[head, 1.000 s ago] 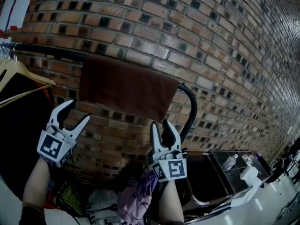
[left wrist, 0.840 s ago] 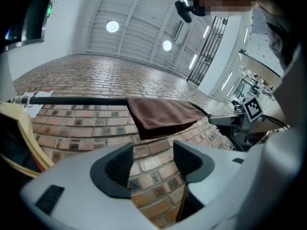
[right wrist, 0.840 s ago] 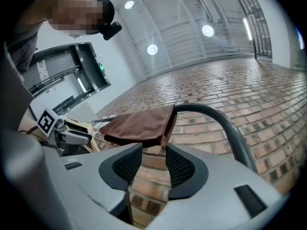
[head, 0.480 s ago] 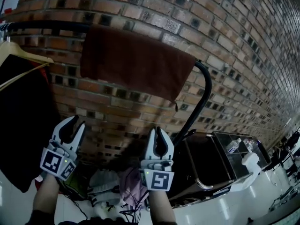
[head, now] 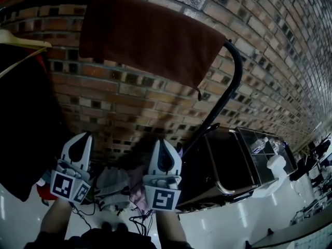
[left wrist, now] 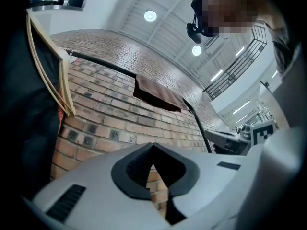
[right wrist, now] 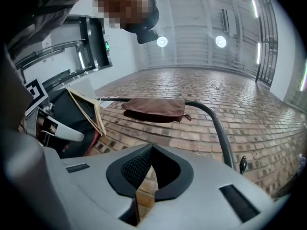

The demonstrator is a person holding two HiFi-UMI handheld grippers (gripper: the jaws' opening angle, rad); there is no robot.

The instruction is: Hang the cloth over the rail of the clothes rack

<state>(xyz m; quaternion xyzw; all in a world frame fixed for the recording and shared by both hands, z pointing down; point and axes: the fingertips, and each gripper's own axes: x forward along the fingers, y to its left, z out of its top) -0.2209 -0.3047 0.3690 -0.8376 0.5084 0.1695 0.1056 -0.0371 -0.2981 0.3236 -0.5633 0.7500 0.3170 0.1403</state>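
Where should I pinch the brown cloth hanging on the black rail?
Probably its free bottom edge, coming up from below and in front: the brown cloth drapes flat over the black rail, close to the brick wall.

Through my head camera everything is looking dim and murky, the brick wall (head: 119,95) bowing hard toward the darkening corners, a deep shadow lying on it below the cloth (head: 150,40) and the floor (head: 218,227) shining pale. Along my jaws it is looking brighter, with round ceiling lamps (right wrist: 220,41) glaring white and the edges curving and fading to black.
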